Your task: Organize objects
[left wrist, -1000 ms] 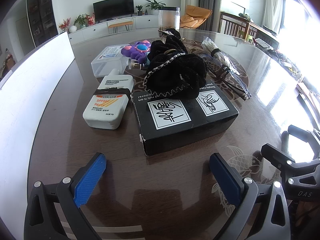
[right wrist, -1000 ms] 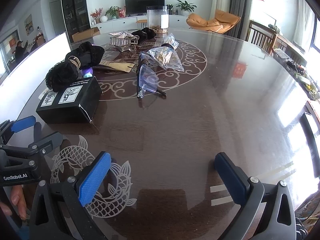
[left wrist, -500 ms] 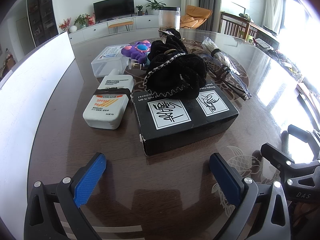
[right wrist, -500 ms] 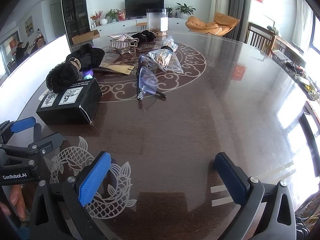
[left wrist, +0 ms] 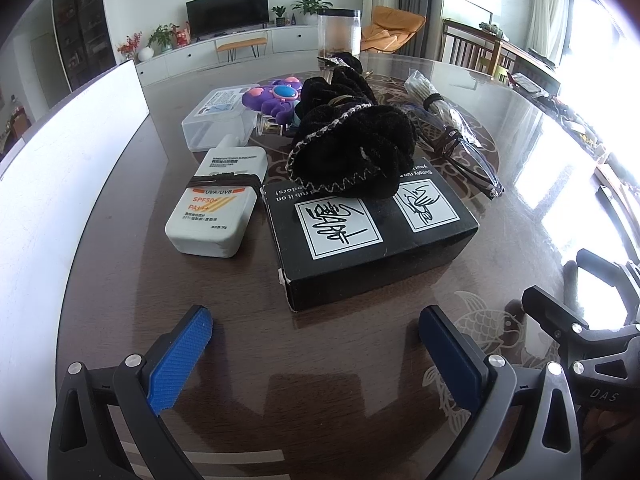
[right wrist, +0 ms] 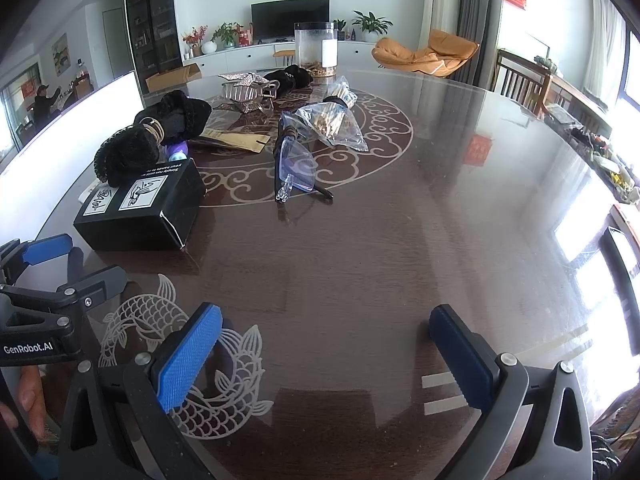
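Note:
A black box with white labels lies on the dark round table, a black fuzzy pouch resting on its far end. A white sunscreen bottle lies left of the box. My left gripper is open and empty, just short of the box. My right gripper is open and empty over bare table; the box is to its left. Clear glasses and a bag of sticks lie further in.
A clear plastic case and purple toy sit behind the sunscreen. A clear jar, silver hair clip and brown packet lie at the far side. A white board stands along the left edge.

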Demonstrator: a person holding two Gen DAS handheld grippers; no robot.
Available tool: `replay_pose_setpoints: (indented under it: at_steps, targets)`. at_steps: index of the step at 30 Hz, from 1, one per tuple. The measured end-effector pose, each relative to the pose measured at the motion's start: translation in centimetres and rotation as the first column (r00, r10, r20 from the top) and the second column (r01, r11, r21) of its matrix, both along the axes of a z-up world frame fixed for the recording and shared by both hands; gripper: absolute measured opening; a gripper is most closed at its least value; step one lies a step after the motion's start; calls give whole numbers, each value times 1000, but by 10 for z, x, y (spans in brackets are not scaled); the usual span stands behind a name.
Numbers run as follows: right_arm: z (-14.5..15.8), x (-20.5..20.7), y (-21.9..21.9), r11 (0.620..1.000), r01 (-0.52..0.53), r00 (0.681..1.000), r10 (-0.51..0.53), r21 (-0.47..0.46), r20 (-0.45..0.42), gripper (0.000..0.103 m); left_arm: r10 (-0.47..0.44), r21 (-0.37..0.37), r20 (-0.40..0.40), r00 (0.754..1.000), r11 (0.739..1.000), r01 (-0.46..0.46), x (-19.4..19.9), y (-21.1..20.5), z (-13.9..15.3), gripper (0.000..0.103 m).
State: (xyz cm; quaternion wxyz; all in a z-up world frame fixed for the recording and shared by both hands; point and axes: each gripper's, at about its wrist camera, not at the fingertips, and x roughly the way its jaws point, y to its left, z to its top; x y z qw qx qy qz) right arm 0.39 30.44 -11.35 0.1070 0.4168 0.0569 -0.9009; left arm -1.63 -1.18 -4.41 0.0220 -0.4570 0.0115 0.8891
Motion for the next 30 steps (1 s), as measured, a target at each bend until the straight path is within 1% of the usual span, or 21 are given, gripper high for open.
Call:
replay_pose_setpoints:
  at_steps: [4, 8, 12, 17, 19, 21, 23, 24, 26, 27, 30]
  targets:
    - [0, 0, 0, 1000, 0, 1000, 0, 0, 3, 103, -17, -2, 27, 999, 1000, 17, 2, -2, 0, 103]
    - [1, 1, 0, 1000, -5, 1000, 5, -1, 8, 103, -83, -3, 34, 996, 997, 83, 12, -5, 0, 103]
    - [1, 2, 0, 1000, -6, 1000, 6, -2, -1, 103, -100, -5, 70, 993, 995, 101, 20, -11, 0, 103]
    - [0, 2, 0, 1000, -7, 1000, 6, -2, -7, 103, -112, -3, 91, 990, 994, 112, 22, -24, 0, 103]
    - [0, 2, 0, 1000, -7, 1000, 7, -3, -11, 103, -94, -2, 110, 990, 996, 95, 18, -31, 0, 103]
    - [0, 2, 0, 1000, -7, 1000, 7, -4, -15, 103, -78, 35, 116, 990, 997, 75, 15, -40, 2, 103]
    - [0, 2, 0, 1000, -7, 1000, 7, -4, -17, 103, -48, 69, 85, 995, 997, 42, 11, -52, 11, 103]
    - [0, 2, 0, 1000, -7, 1000, 7, -4, -18, 103, -11, 64, 57, 998, 998, 8, 8, -60, 18, 103]
    - [-1, 2, 0, 1000, -7, 1000, 7, -4, -19, 103, 25, 43, 43, 999, 999, -27, 1, -68, 24, 103]
    - [-1, 1, 0, 1000, -7, 1000, 7, -4, -19, 103, 54, 11, 50, 997, 998, -55, -5, -72, 26, 103]
    - [-1, 2, 0, 1000, -7, 1000, 7, -4, -18, 103, 117, -44, 69, 991, 993, -114, -16, -77, 21, 103]
